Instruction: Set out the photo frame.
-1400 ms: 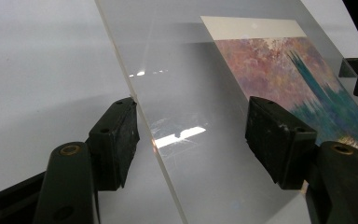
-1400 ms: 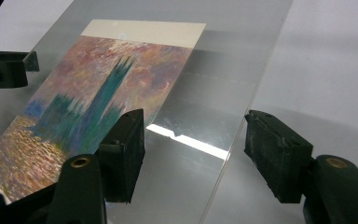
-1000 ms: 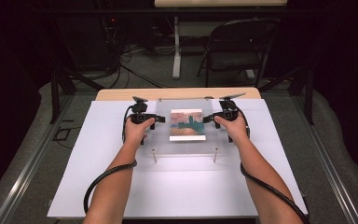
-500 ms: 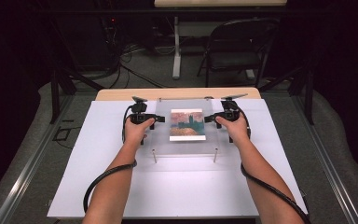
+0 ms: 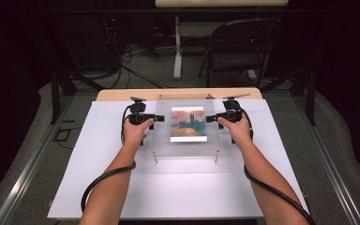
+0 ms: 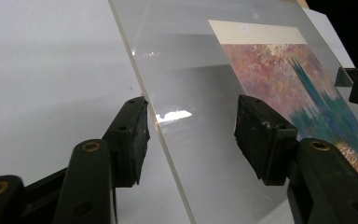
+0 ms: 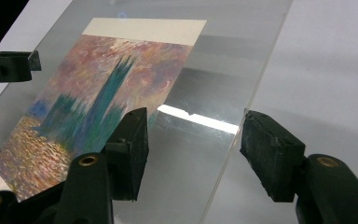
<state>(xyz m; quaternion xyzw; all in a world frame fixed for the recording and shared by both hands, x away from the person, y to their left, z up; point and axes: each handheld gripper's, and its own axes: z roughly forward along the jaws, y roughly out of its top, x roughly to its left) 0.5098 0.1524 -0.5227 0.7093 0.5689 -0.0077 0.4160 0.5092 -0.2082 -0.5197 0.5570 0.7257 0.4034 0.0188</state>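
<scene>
A clear acrylic sheet [image 5: 187, 147] rests raised on short metal posts [image 5: 155, 158] over the white board [image 5: 178, 187]. A colourful painting print [image 5: 188, 124] sits at the sheet's middle. My left gripper [image 5: 159, 118] is at the sheet's left edge and my right gripper [image 5: 209, 119] at its right edge, both pointing inward. In the left gripper view the sheet [image 6: 191, 70] and its edge pass between the open jaws of the left gripper [image 6: 191, 135], short of the print [image 6: 298, 79]. In the right gripper view the right gripper [image 7: 193, 154] is open astride the sheet [image 7: 223, 56], one jaw beside the print [image 7: 98, 102].
The white board lies on a wooden table [image 5: 122, 95] whose far edge shows behind the sheet. Beyond it stand a folding chair [image 5: 236, 47], a table leg [image 5: 178, 51] and floor cables. Metal rails [image 5: 28, 168] run along both sides. Cables trail from both grippers along my forearms.
The right gripper has drawn back slightly toward the sheet's right edge. The left gripper and the sheet have stayed put.
</scene>
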